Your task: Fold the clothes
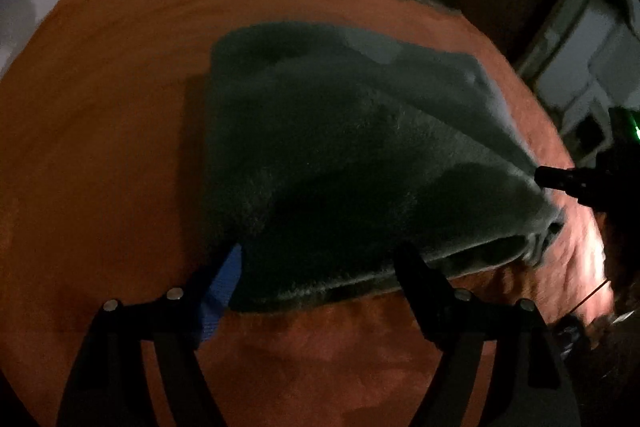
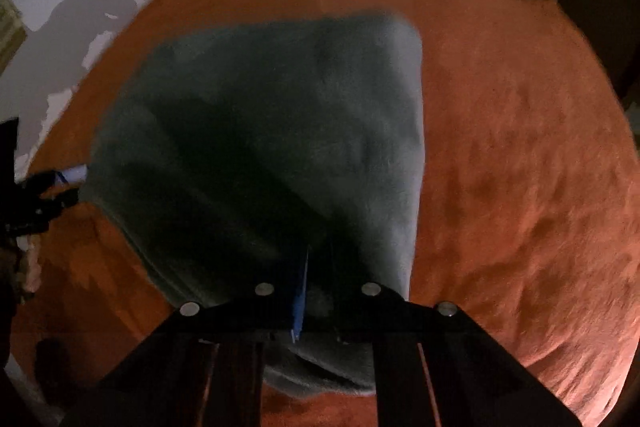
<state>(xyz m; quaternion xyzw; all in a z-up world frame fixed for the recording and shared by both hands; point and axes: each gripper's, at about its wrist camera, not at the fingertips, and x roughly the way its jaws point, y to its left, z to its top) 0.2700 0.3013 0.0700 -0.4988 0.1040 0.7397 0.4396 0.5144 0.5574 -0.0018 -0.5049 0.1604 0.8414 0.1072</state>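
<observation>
The left tool is black. It has two wide flat arms that spread out like a V. Each arm has two round silver screws near the top. One finger has a bright blue pad on its inner side. The other finger is plain black and ends in a rounded tip.

The right tool is black too, with four round silver screws in a row across its front. A thin blue pad runs along one finger. Seen from the left camera, it shows a small green light on its body.
</observation>
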